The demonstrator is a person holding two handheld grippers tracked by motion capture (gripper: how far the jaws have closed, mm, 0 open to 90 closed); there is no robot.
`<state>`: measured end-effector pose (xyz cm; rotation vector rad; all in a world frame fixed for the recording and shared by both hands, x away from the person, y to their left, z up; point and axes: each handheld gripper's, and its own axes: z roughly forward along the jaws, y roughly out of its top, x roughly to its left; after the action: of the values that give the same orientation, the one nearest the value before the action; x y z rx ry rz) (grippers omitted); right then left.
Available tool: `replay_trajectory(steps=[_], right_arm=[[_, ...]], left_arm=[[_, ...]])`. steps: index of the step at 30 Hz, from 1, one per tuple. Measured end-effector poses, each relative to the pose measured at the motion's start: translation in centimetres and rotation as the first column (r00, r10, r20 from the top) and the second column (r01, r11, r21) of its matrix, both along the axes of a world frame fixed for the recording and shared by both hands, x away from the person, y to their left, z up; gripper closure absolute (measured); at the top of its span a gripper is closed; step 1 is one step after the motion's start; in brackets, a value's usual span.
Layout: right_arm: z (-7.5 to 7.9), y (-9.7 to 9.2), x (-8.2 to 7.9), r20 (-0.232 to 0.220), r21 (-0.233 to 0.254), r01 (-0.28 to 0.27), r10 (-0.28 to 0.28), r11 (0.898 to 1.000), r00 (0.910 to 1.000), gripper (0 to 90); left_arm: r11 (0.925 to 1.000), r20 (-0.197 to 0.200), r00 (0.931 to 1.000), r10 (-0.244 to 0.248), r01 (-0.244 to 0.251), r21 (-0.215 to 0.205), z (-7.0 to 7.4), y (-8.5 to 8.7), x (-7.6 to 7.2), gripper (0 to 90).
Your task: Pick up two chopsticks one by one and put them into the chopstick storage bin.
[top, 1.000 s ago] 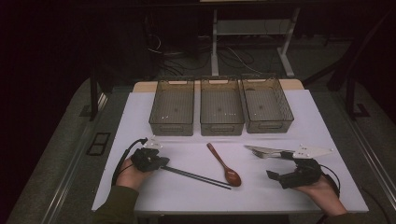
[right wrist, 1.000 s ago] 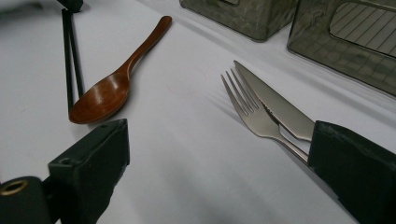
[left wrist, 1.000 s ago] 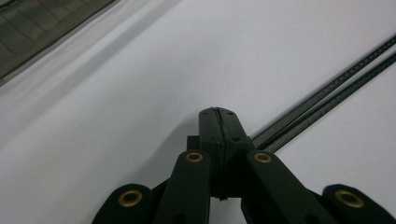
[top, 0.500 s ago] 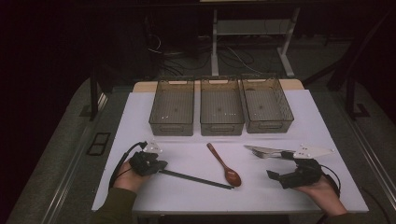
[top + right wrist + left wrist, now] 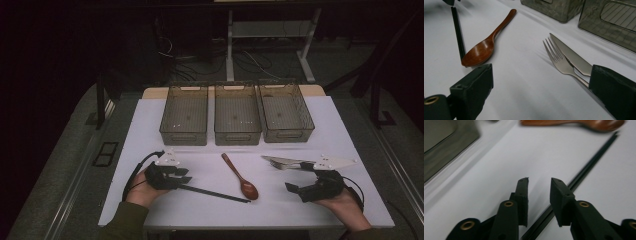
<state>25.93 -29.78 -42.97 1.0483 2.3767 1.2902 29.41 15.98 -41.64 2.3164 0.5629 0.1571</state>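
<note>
The left gripper [image 5: 539, 182] has just been opening, jaws partly apart, gripping nothing; the black chopstick [image 5: 584, 173] lies on the counter [image 5: 200, 207] just beside its right jaw, stretching away toward the wooden spoon [image 5: 241, 177].

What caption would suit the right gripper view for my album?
Open claw hovering over a white table, facing a wooden spoon, fork and knife.

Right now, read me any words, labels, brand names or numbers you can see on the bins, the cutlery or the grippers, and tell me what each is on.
None: no readable text anywhere.
Three bins: no labels.
Wooden spoon, fork, knife, black chopsticks: no marks.
Left gripper, right gripper: no lettering.
</note>
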Motion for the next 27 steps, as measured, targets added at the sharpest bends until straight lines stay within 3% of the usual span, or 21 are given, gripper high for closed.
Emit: replay_trajectory(steps=[2,4,7,11,16,18,19,23,26,27], right_arm=[[0.0,0.0,0.0,-0.002,0.000,0.001,-0.001,1.000,1.0000,4.9],[0.0,0.0,0.0,-0.002,0.000,0.001,-0.001,1.000,1.0000,4.9],[0.0,0.0,0.0,-0.003,0.000,0.000,0.000,1.000,1.0000,4.9],[0.0,0.0,0.0,-0.005,-0.001,-0.002,0.002,1.000,1.0000,4.9],[0.0,0.1,0.0,-0.006,-0.002,-0.002,0.002,1.000,1.0000,4.9],[0.0,0.1,0.0,-0.007,-0.002,-0.002,0.002,1.000,1.0000,4.9],[0.0,0.1,0.0,-0.007,-0.002,-0.002,0.002,1.000,1.0000,4.9],[0.0,0.1,0.1,-0.008,-0.002,-0.001,0.001,1.000,1.0000,4.9],[0.0,0.0,0.1,-0.009,-0.001,-0.001,0.001,1.000,1.0000,4.9],[0.0,0.0,0.1,-0.009,-0.001,-0.001,0.001,1.000,1.0000,4.9]], left_arm=[[0.9997,-0.002,0.9998,-0.020,0.020,-0.011,0.0,-0.6,-0.1,62.9],[0.9956,-0.009,0.9962,-0.087,0.086,-0.037,0.0,-2.4,-0.4,61.5],[0.9906,-0.014,0.9919,-0.126,0.126,-0.055,0.0,-3.6,-0.5,61.4],[0.9749,-0.030,0.9762,-0.215,0.213,-0.067,-0.4,-6.3,-0.6,61.7],[0.9579,-0.043,0.9585,-0.282,0.279,-0.070,-0.9,-8.5,-0.7,63.2],[0.9499,-0.045,0.9498,-0.310,0.307,-0.059,-1.2,-9.2,-0.7,64.2],[0.9499,-0.045,0.9498,-0.310,0.307,-0.059,-1.2,-9.2,-0.7,64.5],[0.9309,-0.041,0.9301,-0.365,0.364,-0.033,-1.9,-10.9,-0.6,66.8],[0.9269,-0.034,0.9263,-0.375,0.375,-0.023,-2.0,-11.4,-0.6,68.5],[0.9210,-0.034,0.9204,-0.390,0.389,-0.012,-2.2,-11.8,-0.6,68.9]])
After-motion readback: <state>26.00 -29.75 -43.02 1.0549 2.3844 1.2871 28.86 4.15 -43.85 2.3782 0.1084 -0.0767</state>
